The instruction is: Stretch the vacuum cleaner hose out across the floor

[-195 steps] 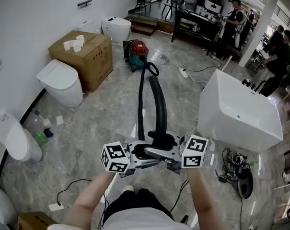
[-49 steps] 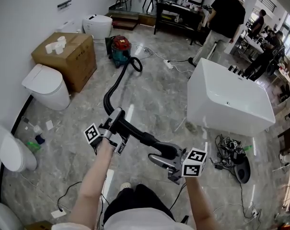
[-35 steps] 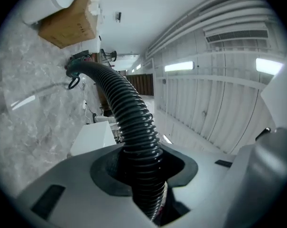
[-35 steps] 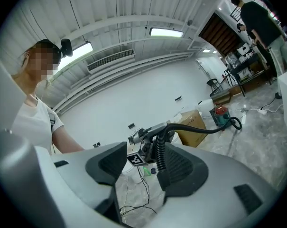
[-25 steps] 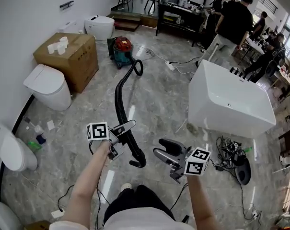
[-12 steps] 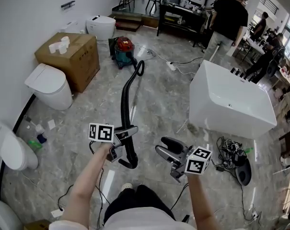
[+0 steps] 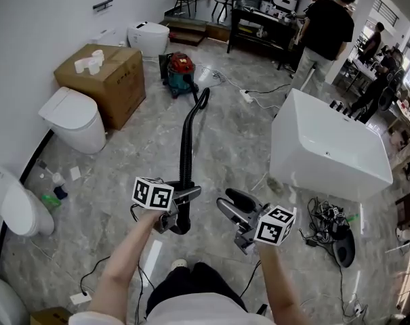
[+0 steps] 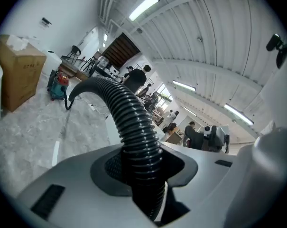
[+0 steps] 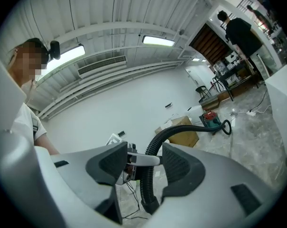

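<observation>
Left tool (image 7: 179, 208) grips hose (image 7: 186, 141); floor (image 7: 225, 141) lane between toilet (image 7: 76, 117) and bathtub (image 7: 320, 161) edge.

Nothing here can truly be read. The cardboard box (image 7: 110, 80) carries a small dark print on its side, too small and blurred to make out a single letter. Well away from the box, towards the near end of the floor, the cubes on the left gripper (image 7: 181, 208) and the right gripper (image 7: 232, 205) show only black-and-white square patterns, with no words or digits among them. No brand, number or sign shows legibly near the box.
</observation>
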Demonstrator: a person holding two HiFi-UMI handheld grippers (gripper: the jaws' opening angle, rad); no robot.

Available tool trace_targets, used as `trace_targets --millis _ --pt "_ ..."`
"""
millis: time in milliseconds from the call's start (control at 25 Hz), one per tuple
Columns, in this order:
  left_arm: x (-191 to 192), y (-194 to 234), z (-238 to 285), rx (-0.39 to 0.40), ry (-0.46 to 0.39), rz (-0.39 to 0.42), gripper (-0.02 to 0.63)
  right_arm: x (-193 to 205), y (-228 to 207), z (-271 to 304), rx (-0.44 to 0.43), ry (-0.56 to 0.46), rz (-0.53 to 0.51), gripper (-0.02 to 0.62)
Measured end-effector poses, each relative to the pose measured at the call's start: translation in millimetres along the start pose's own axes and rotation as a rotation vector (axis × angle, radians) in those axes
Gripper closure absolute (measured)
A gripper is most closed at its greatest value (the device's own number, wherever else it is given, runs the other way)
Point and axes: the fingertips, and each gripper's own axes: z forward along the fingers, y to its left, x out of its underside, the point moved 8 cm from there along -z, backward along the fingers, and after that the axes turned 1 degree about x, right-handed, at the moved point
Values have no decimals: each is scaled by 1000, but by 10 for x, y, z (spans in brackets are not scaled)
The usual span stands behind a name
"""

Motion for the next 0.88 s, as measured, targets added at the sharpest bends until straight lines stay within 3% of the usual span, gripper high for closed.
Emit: trace_targets --millis 520,880 --pt "224 -195 155 -53 82 213 453 3 26 123 9 -21 9 359" --pt "97 -287 195 -93 -46 310 453 -48 68 115 6 -47 -7 359"
